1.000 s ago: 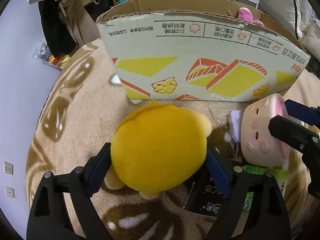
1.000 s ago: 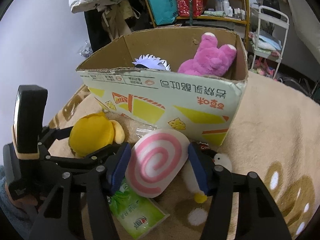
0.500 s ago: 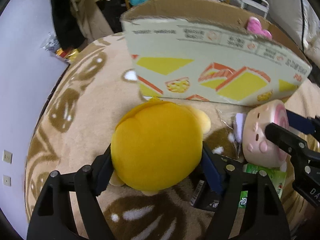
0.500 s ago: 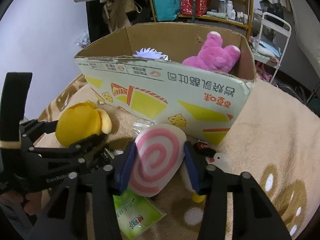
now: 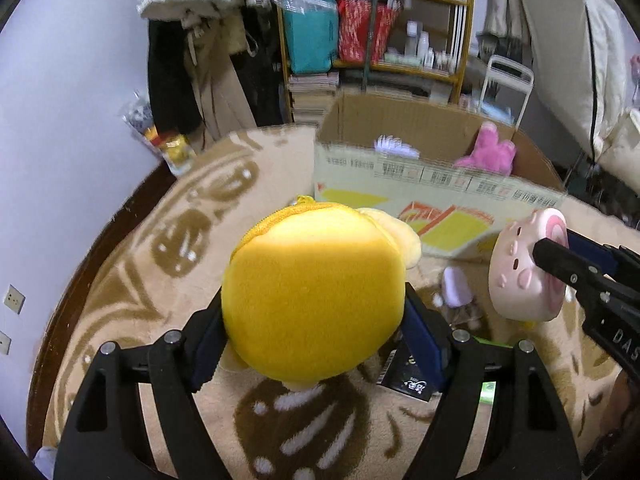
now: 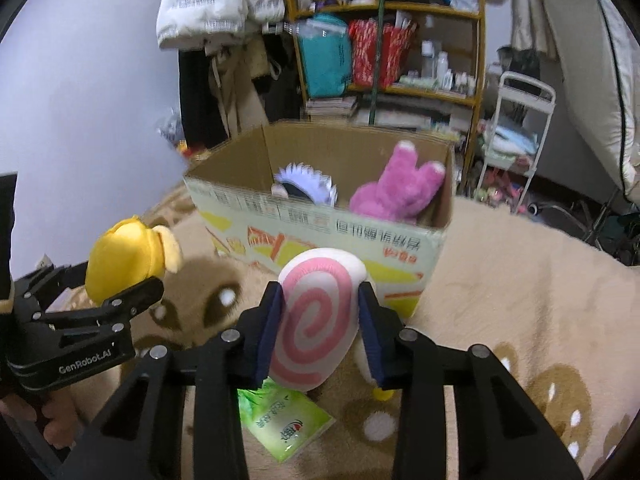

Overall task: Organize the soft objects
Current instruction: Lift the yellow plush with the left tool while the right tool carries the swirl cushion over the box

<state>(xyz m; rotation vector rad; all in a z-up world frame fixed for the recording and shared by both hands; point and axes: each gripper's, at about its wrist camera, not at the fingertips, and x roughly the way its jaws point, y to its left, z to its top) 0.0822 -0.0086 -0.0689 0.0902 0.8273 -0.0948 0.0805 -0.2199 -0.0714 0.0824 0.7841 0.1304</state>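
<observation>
My left gripper (image 5: 316, 320) is shut on a round yellow plush (image 5: 312, 296) and holds it above the rug; it also shows in the right wrist view (image 6: 124, 260). My right gripper (image 6: 320, 320) is shut on a pink-and-white swirl plush (image 6: 316, 320), which shows its pig face in the left wrist view (image 5: 524, 268). Both plushes hang in front of an open cardboard box (image 6: 320, 224) that holds a pink plush (image 6: 396, 192) and a white spiky plush (image 6: 304, 184). The box also shows in the left wrist view (image 5: 436, 188).
On the beige patterned rug (image 6: 520, 280) lie a green packet (image 6: 284, 424), a black packet (image 5: 408, 376), a small purple item (image 5: 456, 288) and a white-and-yellow toy (image 6: 370, 372) behind my right finger. A shelf (image 6: 384, 40), hanging clothes and a white cart (image 6: 516, 128) stand behind the box.
Both grippers have risen from the rug with their plushes and the box interior has come into view. The left gripper has tightened on the yellow plush.
</observation>
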